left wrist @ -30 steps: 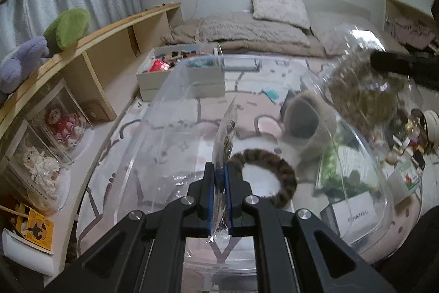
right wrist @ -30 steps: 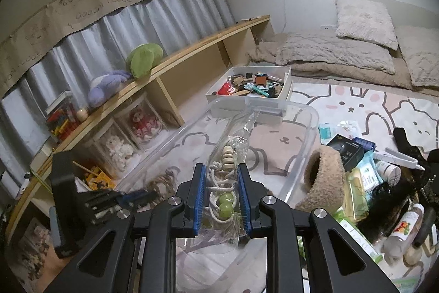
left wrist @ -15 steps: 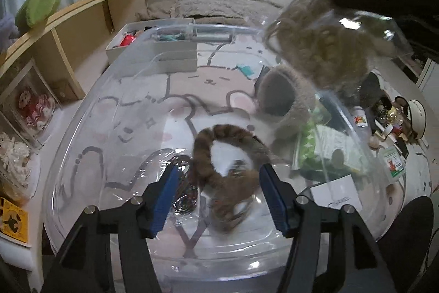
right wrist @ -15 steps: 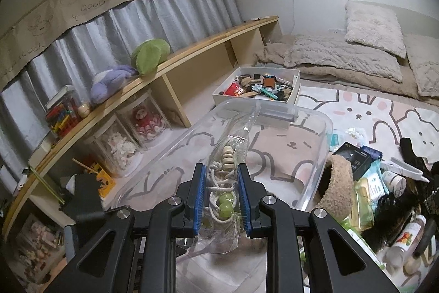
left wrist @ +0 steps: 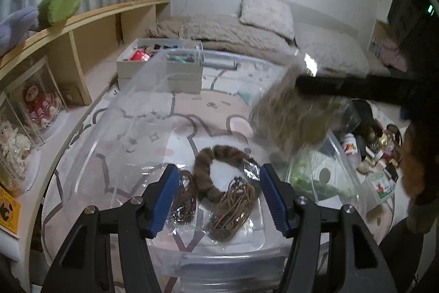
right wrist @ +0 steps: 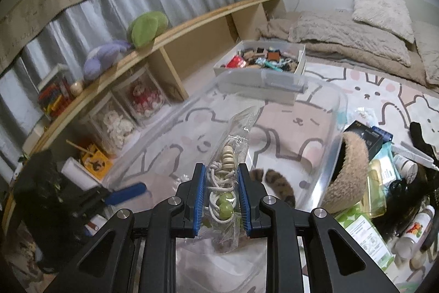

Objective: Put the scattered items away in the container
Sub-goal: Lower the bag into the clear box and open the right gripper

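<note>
My left gripper point(left wrist: 218, 195) is open and empty over the near end of the clear plastic bin point(left wrist: 131, 90). Inside the bin lie a brown furry scrunchie point(left wrist: 211, 169) and clear bags of corded jewellery point(left wrist: 233, 208). My right gripper point(right wrist: 221, 198) is shut on a clear bag of beads and cord point(right wrist: 223, 183), held above the same bin point(right wrist: 333, 112). That bag shows blurred at the right of the left wrist view point(left wrist: 288, 117), over the bin's right wall.
A white box of small items point(right wrist: 260, 59) sits behind the bin. Scattered packets, bottles and a fuzzy brown hat point(right wrist: 351, 172) lie on the rug to the right. A wooden shelf point(right wrist: 170, 46) with toys runs along the left; bedding lies behind.
My left gripper opened and let go of its clear bag, which now lies in the bin beside the scrunchie. My right gripper has carried its bag over the bin.
</note>
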A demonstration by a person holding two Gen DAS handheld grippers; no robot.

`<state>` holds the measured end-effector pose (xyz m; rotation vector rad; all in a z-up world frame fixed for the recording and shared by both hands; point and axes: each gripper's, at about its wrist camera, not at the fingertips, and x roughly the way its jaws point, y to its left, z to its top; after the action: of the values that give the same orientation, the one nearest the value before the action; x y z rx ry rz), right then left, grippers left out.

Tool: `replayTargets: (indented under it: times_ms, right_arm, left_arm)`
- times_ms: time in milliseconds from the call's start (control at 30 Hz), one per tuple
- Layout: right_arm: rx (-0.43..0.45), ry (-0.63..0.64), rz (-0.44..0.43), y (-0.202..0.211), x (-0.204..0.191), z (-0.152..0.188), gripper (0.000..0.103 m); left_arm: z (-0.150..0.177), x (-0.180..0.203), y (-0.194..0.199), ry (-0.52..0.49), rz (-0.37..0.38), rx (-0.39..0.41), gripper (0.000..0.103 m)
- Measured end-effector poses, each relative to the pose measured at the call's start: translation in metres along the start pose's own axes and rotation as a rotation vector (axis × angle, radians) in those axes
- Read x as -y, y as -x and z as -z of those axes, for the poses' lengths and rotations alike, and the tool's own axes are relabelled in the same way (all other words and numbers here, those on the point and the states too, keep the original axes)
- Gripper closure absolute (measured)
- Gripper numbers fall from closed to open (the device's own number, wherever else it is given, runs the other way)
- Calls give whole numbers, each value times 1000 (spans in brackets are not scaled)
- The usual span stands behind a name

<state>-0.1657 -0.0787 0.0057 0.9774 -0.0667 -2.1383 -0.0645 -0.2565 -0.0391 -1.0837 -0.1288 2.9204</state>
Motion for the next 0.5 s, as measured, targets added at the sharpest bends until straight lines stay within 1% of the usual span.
replayTargets:
  times_ms: [133, 267, 500]
  right_arm:
    - [-46, 16, -17, -13, -6, 6, 79]
    - [-104, 41, -41, -30, -17, 12, 79]
    - [-186, 93, -53, -52, -36, 23, 79]
  left_arm:
    - [1, -9, 17, 50, -4, 86, 42]
    - [1, -19, 31, 107, 5, 148, 42]
    - [2, -29, 44, 146, -15, 196, 42]
